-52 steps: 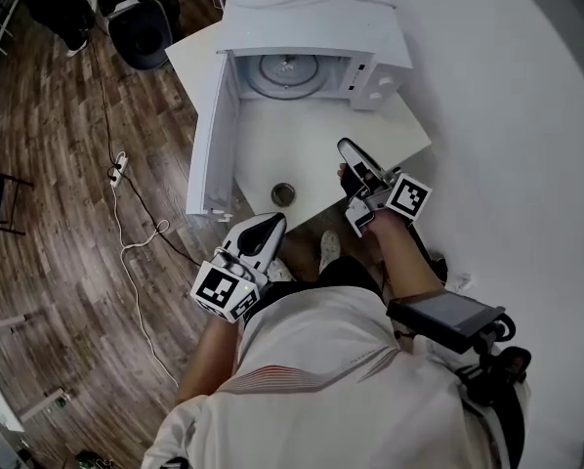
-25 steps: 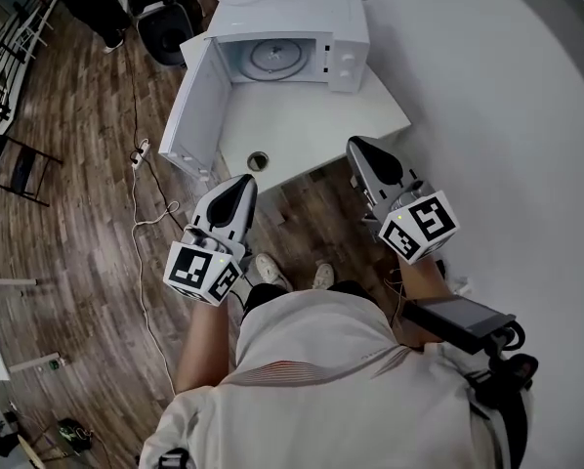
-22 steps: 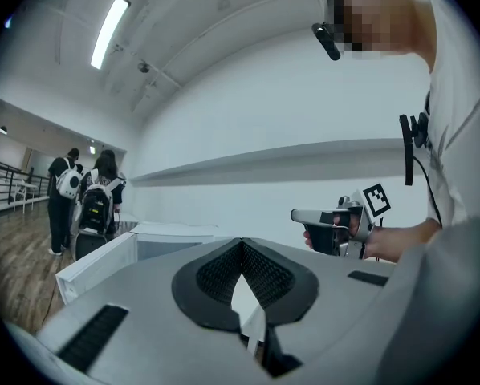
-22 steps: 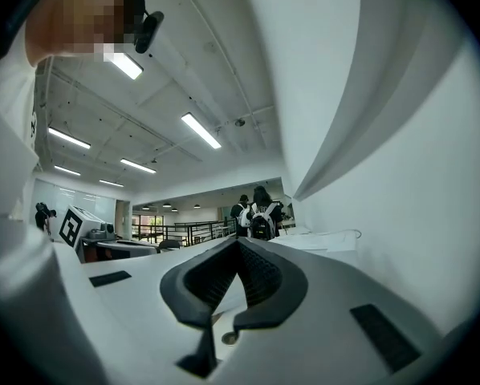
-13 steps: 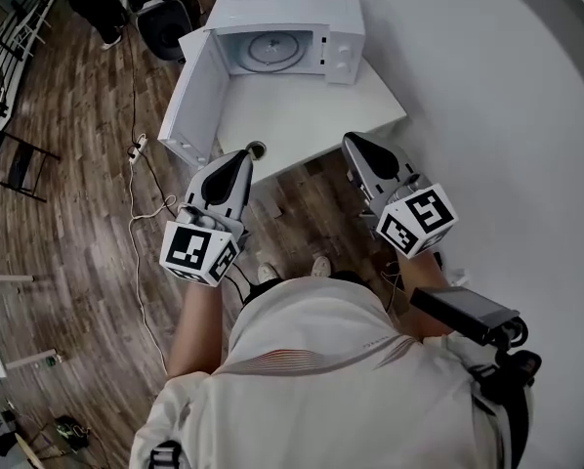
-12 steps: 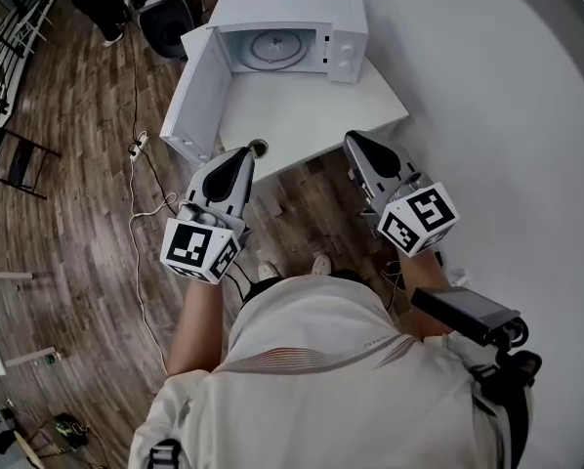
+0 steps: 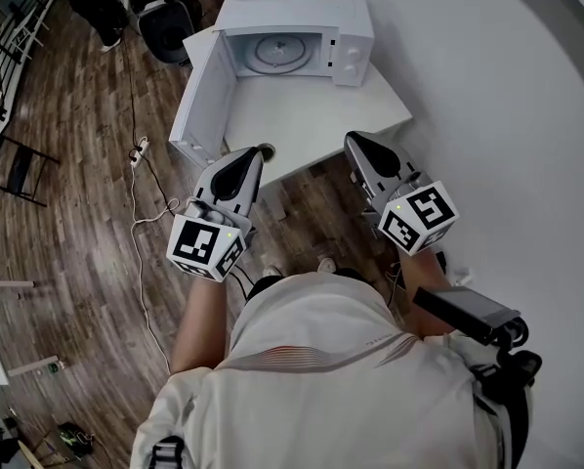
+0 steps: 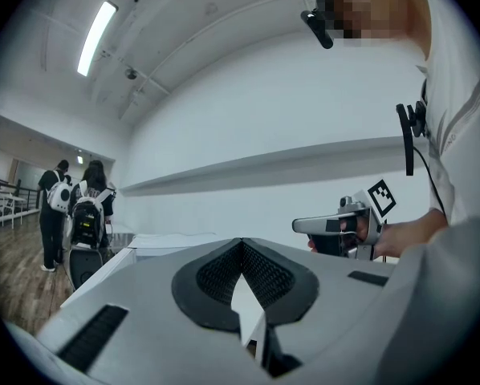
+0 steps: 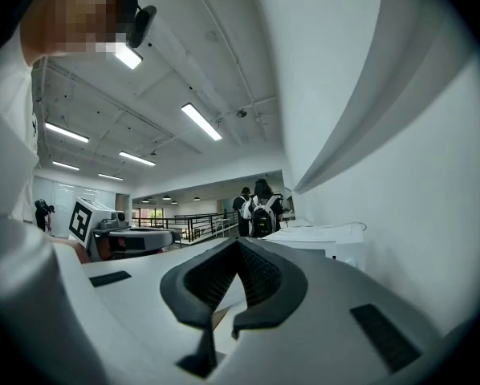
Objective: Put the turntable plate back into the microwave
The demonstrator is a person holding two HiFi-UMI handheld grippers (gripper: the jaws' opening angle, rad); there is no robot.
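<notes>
Standing back from the white rectangular desk (image 7: pixel 312 130), the person holds 2 grey-and-white tongs level and side by side over the dark wood-plank floor (image 7: pixel 67 223), both pointing toward the desk. The left tongs (image 7: pixel 252 154) have their black ribbed pads (image 8: pixel 216 273) pressed together at the tip with nothing between them. The right tongs (image 7: pixel 356 141) are likewise closed and empty, pad against pad. Each carries a white cube with black square markers at its rear end. The round clear glass turntable plate (image 7: pixel 277 53) lies flat inside the cavity of the white microwave oven (image 7: pixel 302 8), which stands at the far end of the desk, well apart from both tongs. The microwave's white door (image 7: pixel 202 101) hangs wide open on the left, swung out toward the person along the desk's left edge. A small dark round ring (image 7: pixel 268 149) sits at the desk's near edge, showing just beside the tip of the left tongs in the head view. On the floor to the left, a thin white cable (image 7: pixel 141 228) trails away from a white power strip (image 7: pixel 139 150). In the left gripper view, 2 people with backpacks (image 8: pixel 86 215) stand far off beyond the desk.
</notes>
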